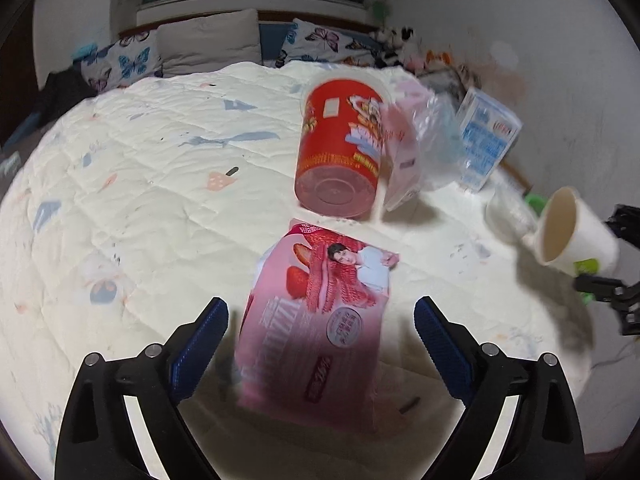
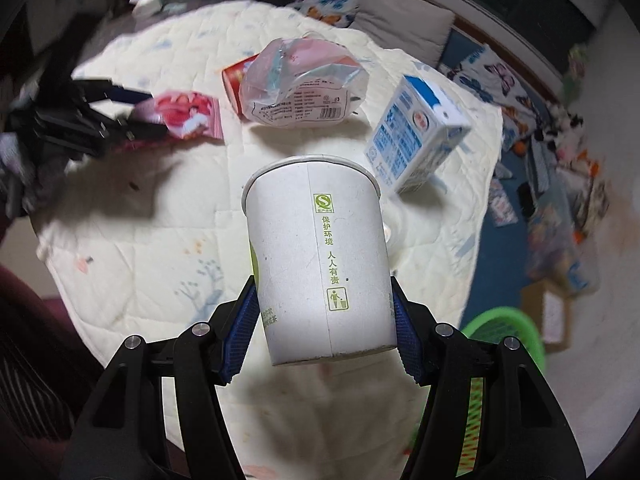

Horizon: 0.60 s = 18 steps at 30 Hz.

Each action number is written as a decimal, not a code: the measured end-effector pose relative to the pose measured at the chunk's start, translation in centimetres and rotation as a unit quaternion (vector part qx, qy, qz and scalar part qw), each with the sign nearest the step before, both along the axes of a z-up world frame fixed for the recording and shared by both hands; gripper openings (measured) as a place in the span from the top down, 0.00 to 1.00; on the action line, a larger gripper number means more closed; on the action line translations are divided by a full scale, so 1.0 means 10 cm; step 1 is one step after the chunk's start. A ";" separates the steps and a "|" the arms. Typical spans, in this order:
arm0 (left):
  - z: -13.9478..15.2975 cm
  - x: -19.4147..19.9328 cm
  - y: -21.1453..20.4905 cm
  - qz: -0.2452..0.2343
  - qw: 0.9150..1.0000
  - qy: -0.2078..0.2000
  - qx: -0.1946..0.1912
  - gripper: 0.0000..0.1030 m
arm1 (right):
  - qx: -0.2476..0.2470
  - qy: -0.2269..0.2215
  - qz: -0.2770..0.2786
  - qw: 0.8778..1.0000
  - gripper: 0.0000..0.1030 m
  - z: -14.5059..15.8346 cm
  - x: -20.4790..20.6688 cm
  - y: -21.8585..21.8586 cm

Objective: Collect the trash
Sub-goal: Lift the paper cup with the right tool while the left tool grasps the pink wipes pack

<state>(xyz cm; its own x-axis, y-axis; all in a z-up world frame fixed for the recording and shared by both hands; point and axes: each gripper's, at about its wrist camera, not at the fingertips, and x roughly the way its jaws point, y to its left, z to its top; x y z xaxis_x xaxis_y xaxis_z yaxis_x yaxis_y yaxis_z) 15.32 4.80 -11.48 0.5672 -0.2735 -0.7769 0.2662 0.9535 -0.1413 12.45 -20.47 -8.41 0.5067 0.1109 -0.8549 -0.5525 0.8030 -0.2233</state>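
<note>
Now | paper cup (image 2: pixel 320 256) pinched between right gripper (image 2: pixel 324 332) pads

Dim room, bright frontal light, hard shadows, fisheye bending, motion blur at edges.

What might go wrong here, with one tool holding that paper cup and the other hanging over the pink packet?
The right tool grips the white paper cup only near its base, so it could tip out or get crushed. The left tool stands open around the pink wrapper, flat on the soft quilt; closing might pinch the bedding or slide off the film.
</note>
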 end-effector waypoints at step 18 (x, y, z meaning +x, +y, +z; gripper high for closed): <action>0.16 -0.08 -0.03 0.029 0.999 -0.002 0.018 0.51 | 0.172 -0.030 -0.083 0.981 0.40 0.16 -0.44 -0.42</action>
